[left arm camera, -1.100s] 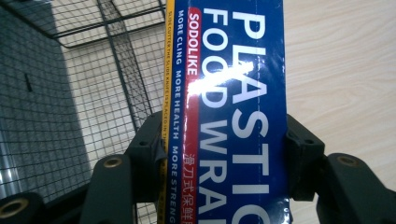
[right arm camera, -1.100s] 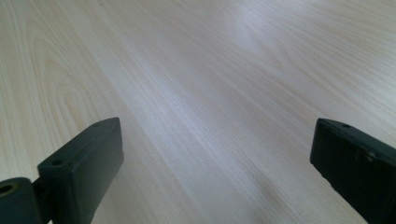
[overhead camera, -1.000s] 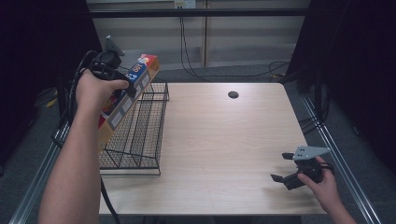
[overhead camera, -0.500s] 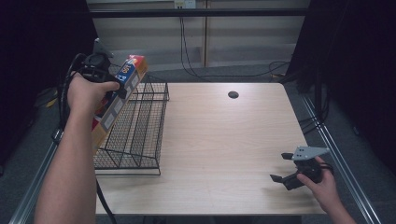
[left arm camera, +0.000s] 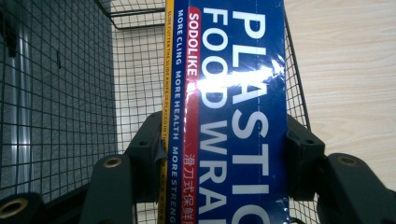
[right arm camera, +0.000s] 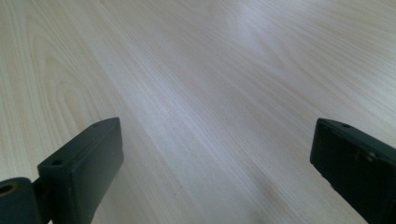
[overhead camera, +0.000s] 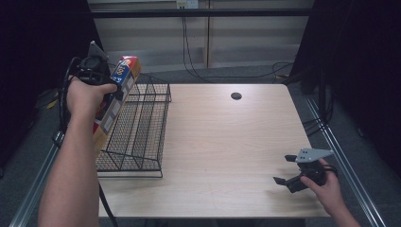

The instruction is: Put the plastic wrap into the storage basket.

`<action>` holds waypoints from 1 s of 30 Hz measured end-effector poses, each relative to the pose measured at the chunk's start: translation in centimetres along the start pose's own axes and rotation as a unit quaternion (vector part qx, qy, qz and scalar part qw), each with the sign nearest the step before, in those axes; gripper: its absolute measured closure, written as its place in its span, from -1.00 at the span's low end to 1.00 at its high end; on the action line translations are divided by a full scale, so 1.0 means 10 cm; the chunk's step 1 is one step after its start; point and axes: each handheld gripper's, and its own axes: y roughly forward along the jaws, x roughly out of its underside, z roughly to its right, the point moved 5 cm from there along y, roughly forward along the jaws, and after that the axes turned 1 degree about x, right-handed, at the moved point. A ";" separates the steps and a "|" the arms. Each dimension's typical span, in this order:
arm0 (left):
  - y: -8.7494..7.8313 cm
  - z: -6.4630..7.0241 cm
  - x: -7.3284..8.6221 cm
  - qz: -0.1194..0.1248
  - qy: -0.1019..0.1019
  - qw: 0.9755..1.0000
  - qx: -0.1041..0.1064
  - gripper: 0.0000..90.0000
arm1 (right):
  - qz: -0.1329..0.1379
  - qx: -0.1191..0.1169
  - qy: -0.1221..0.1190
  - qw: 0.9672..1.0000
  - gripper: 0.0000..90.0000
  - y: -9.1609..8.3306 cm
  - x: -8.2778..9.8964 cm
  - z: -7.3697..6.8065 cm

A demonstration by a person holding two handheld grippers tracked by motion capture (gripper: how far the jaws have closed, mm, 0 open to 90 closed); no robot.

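Two grippers: left gripper [overhead camera: 106, 75] jaws clamp a plastic wrap box [left arm camera: 233, 112] above the wire basket [overhead camera: 142, 137]; right gripper [overhead camera: 288, 170] jaws gape over the counter [overhead camera: 227, 142].

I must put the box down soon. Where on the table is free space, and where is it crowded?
The table lies bare between the wire rack and the right gripper, up to the dark hole. It is crowded at the left edge, where the left gripper holds the plastic wrap box over the rack.
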 end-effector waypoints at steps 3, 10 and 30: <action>0.00 -0.02 0.00 0.000 -0.005 1.000 -0.004 -0.04 | -0.001 0.001 -0.001 1.000 -0.94 0.00 0.00 0.00; 0.03 -0.05 0.01 0.004 -0.026 1.000 -0.009 -0.04 | -0.002 -0.001 -0.003 1.000 -0.94 0.01 0.00 -0.01; 0.14 -0.16 0.06 0.010 -0.071 0.997 -0.018 -0.04 | -0.003 0.002 -0.003 1.000 -0.94 0.00 0.00 -0.01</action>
